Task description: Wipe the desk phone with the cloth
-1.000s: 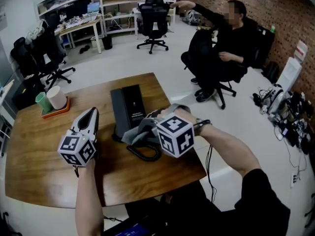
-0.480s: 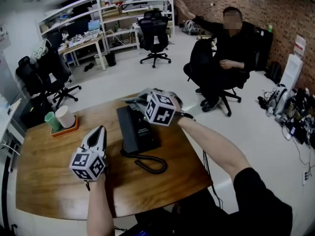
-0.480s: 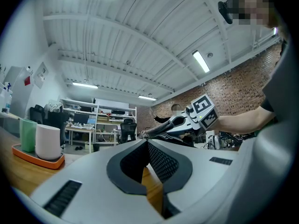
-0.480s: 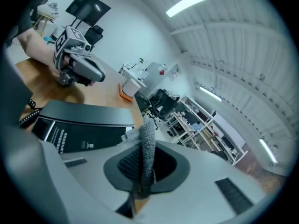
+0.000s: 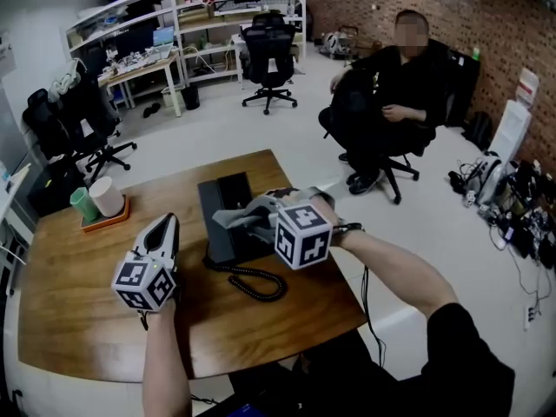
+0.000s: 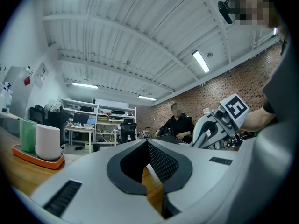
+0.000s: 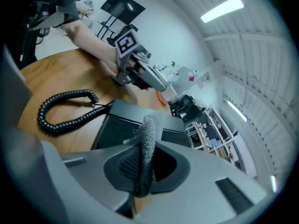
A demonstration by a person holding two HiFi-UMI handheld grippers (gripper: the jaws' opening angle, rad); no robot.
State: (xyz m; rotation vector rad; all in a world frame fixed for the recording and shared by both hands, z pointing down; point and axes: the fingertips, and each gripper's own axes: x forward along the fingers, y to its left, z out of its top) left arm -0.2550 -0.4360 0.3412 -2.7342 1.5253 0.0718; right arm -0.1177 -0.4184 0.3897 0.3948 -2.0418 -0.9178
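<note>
Moved: right gripper point(image 5: 268, 219) drew back over the black desk phone point(image 5: 222, 196) beneath it.
Grip: pinching grey knitted cloth point(image 7: 148, 136), seemingly soft, limp; hold its bunched fold.
Idle: left gripper point(image 6: 147, 146) pressed together, empty.

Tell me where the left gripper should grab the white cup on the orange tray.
Grip the white cup across its upright wall, probably mid-height, coming from the side facing the desk phone; the green cup crowds its other side. The left gripper is shut and must open first.
</note>
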